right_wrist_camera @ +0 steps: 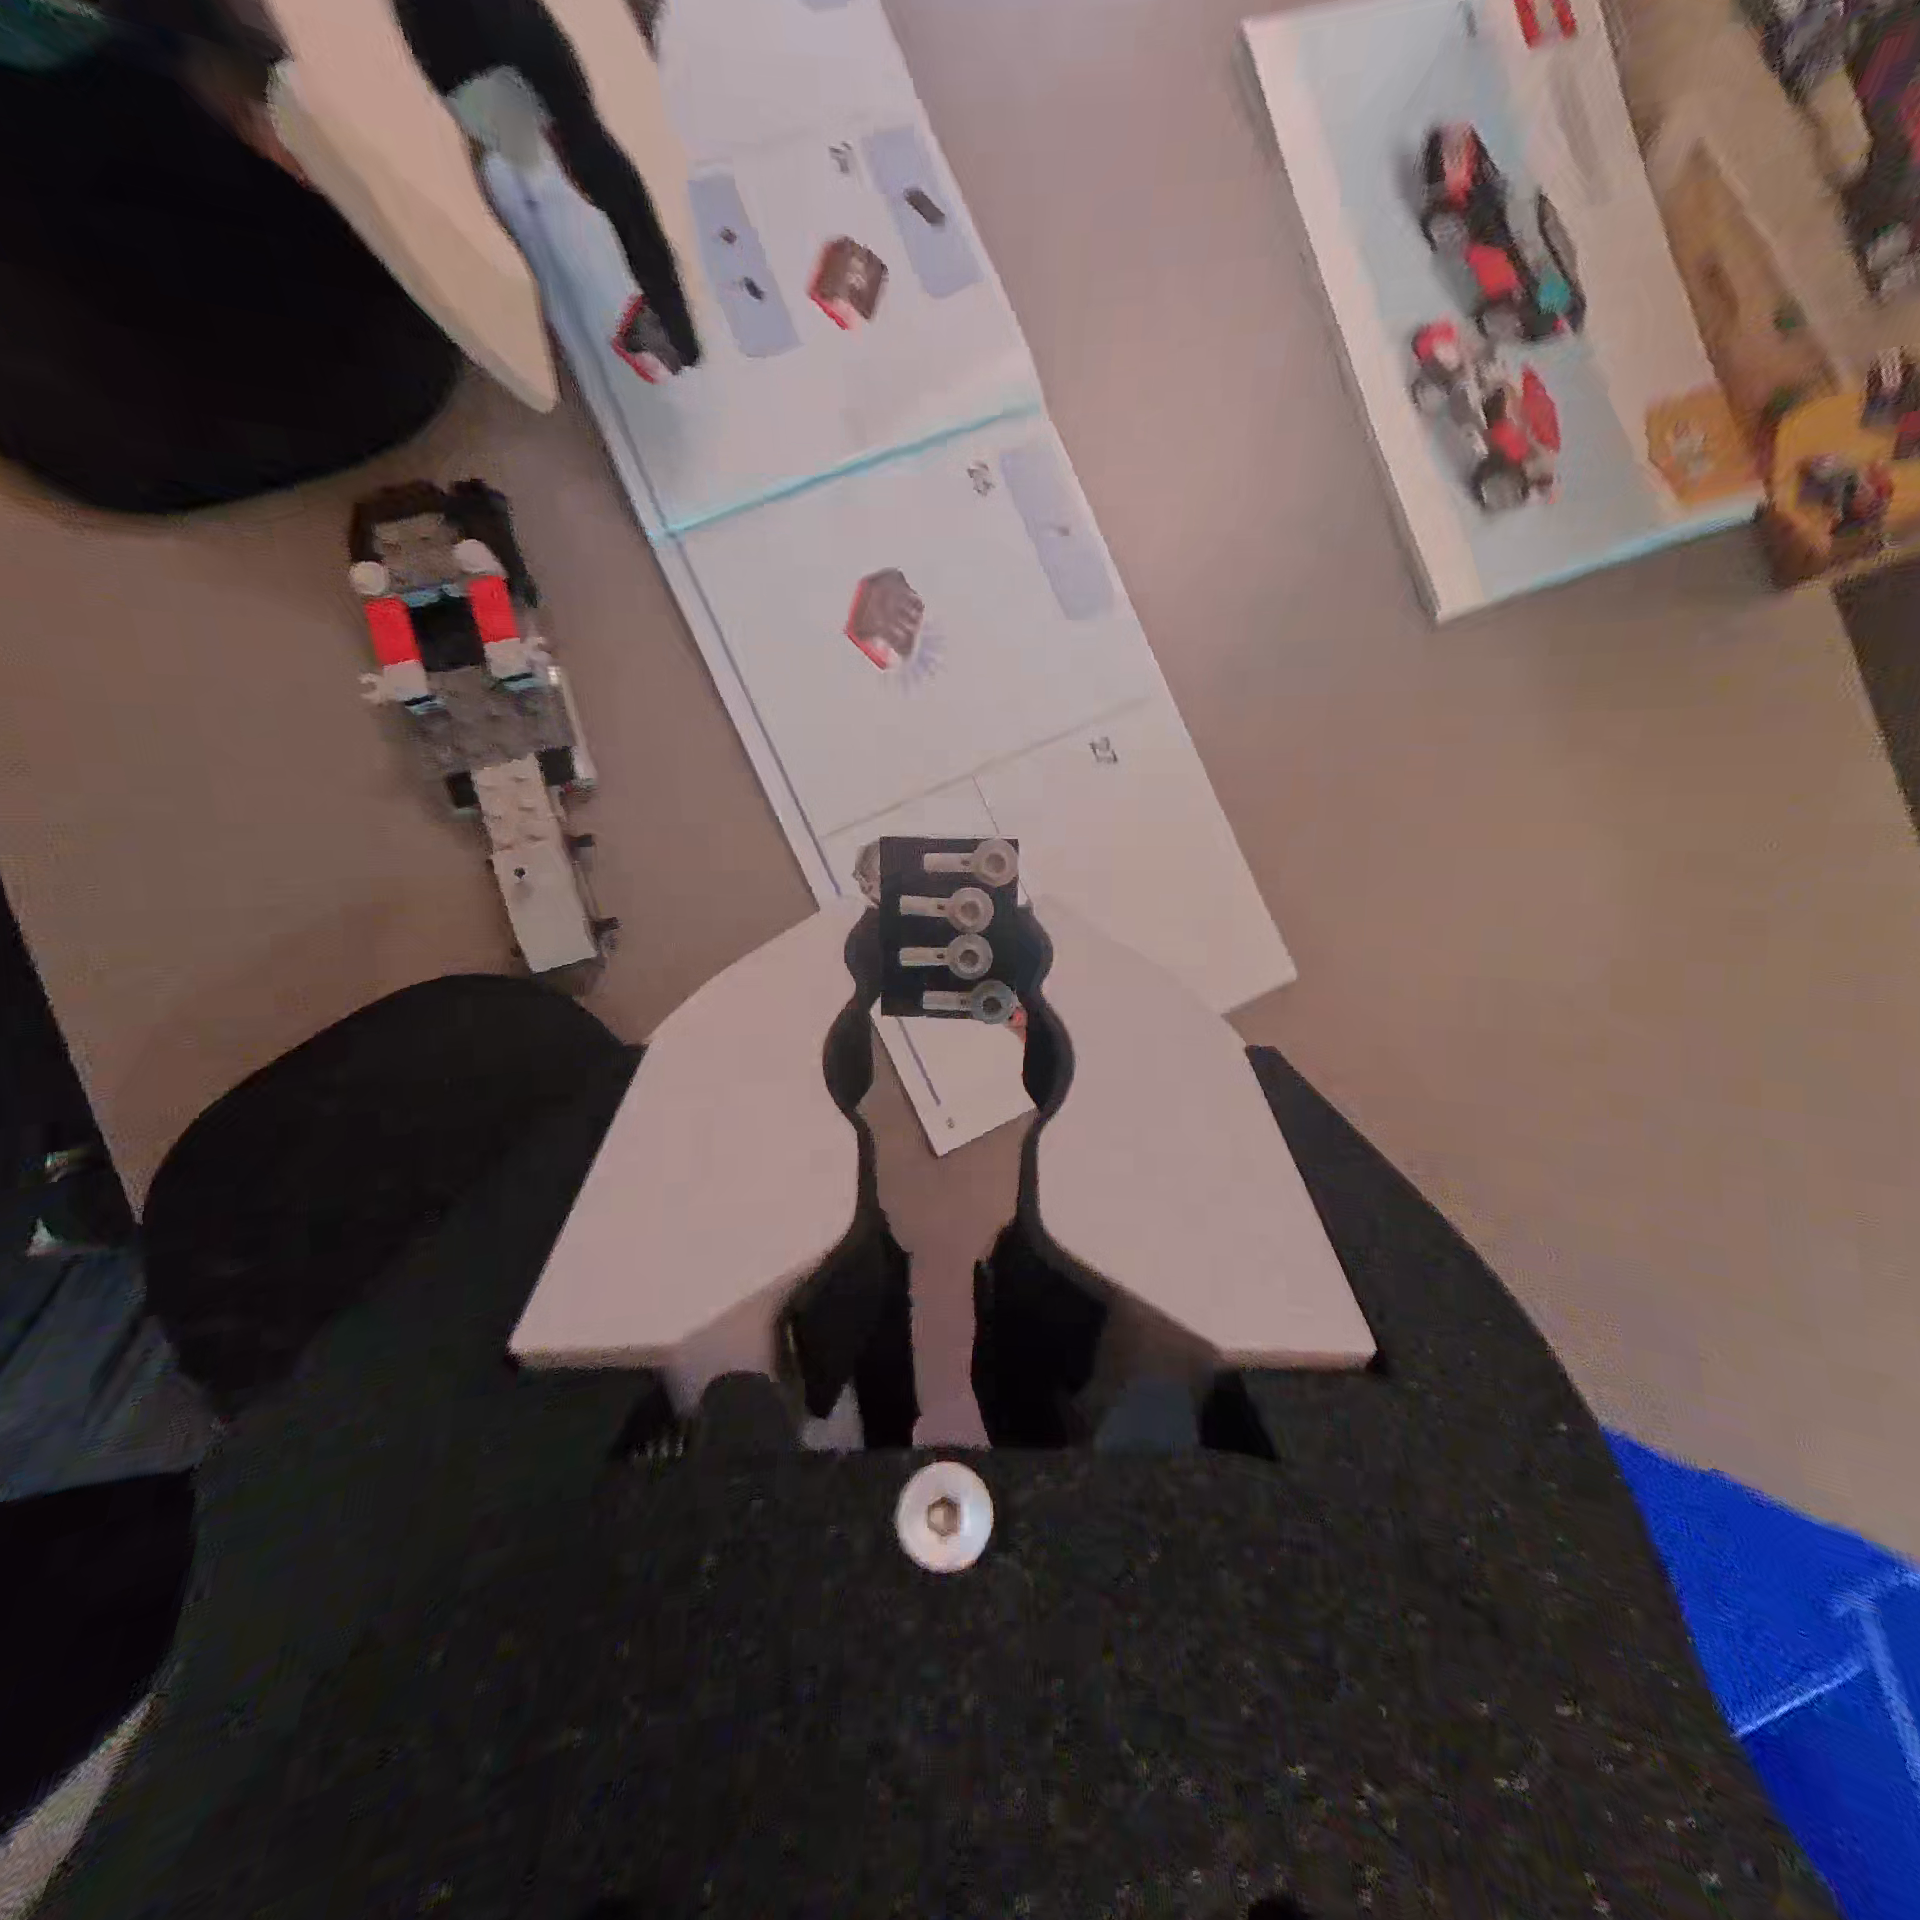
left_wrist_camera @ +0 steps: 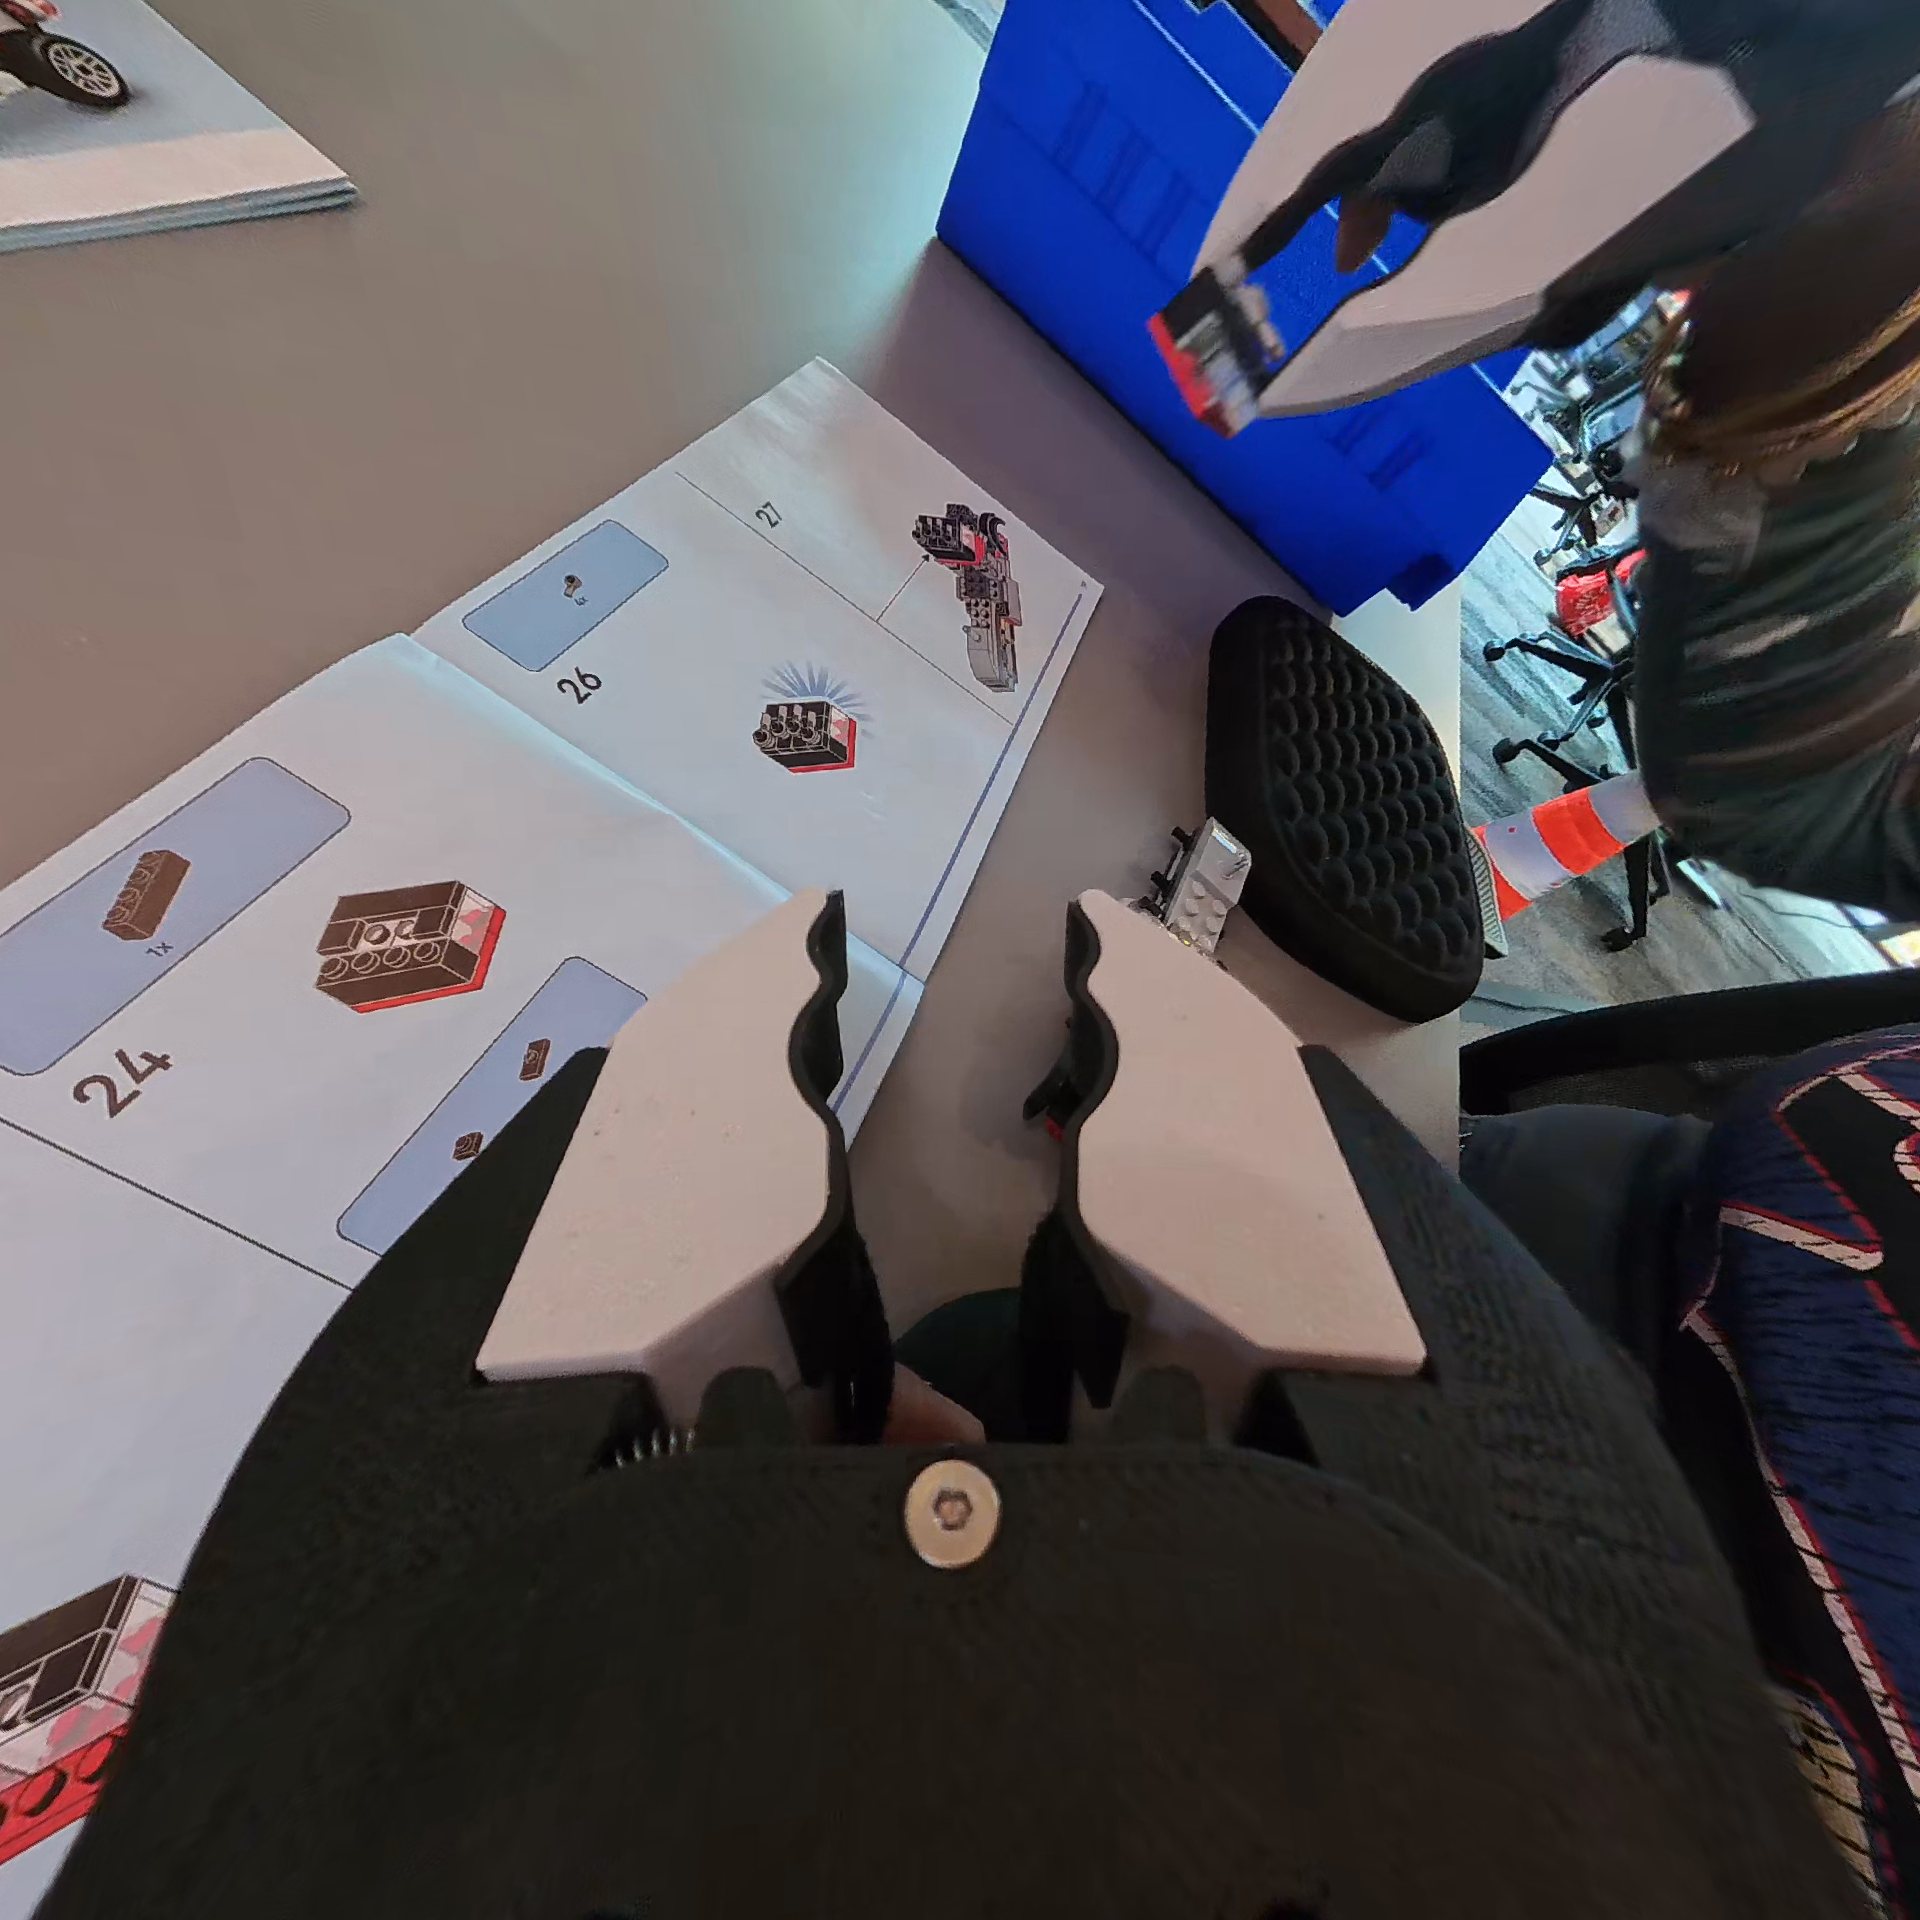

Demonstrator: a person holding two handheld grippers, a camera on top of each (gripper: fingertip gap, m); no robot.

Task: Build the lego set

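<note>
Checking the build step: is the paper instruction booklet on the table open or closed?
Open: the paper instruction booklet lies spread flat, two pages showing either side of its centre fold.

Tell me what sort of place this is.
Probably an office or lab workspace, set up as a building station: a grey table with an open instruction booklet, a blue bin, and wheeled office chairs on the floor beyond.

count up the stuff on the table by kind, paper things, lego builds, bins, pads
instruction booklets: 2, the open booklet and the closed booklet
lego builds: 2, the long car frame on the table and the small black block in the right gripper
blue bin: 1
black pad: 1
total: 6
</note>
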